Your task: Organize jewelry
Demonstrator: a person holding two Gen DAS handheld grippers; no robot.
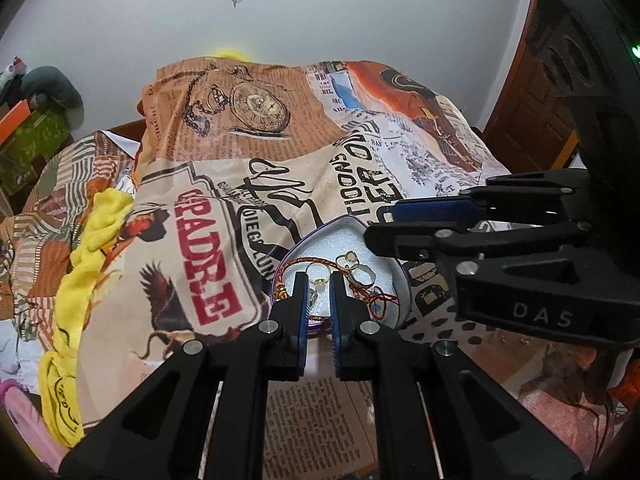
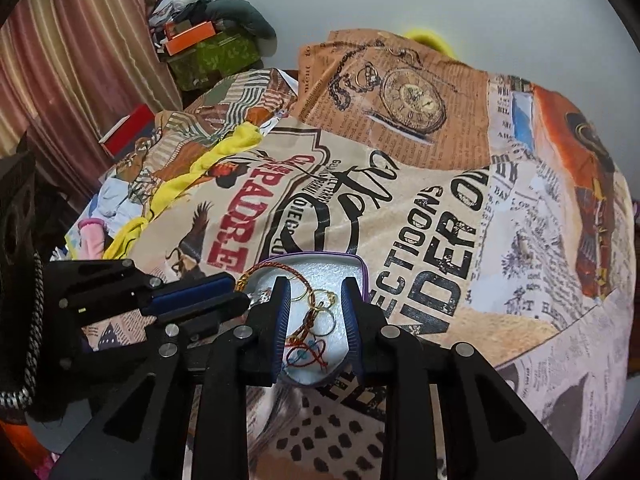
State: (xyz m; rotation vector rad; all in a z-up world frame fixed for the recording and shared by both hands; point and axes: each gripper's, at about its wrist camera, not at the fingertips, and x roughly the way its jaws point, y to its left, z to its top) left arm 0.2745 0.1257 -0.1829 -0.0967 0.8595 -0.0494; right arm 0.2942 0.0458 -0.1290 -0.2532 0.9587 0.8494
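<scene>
A purple heart-shaped box with white foam lining lies open on the printed bedspread; it also shows in the right wrist view. Inside lie a red-gold braided bracelet, gold rings, a silver ring and a red thread charm. In the right wrist view the rings and red thread lie between the pads. My left gripper is open over the box, with a small gap. My right gripper is open over the box, empty; it also shows in the left wrist view.
The printed bedspread covers the bed. A yellow cloth lies at the left, with more clothes beyond. Boxes and a grey pillow are stacked by the curtain. A wooden door stands at the right.
</scene>
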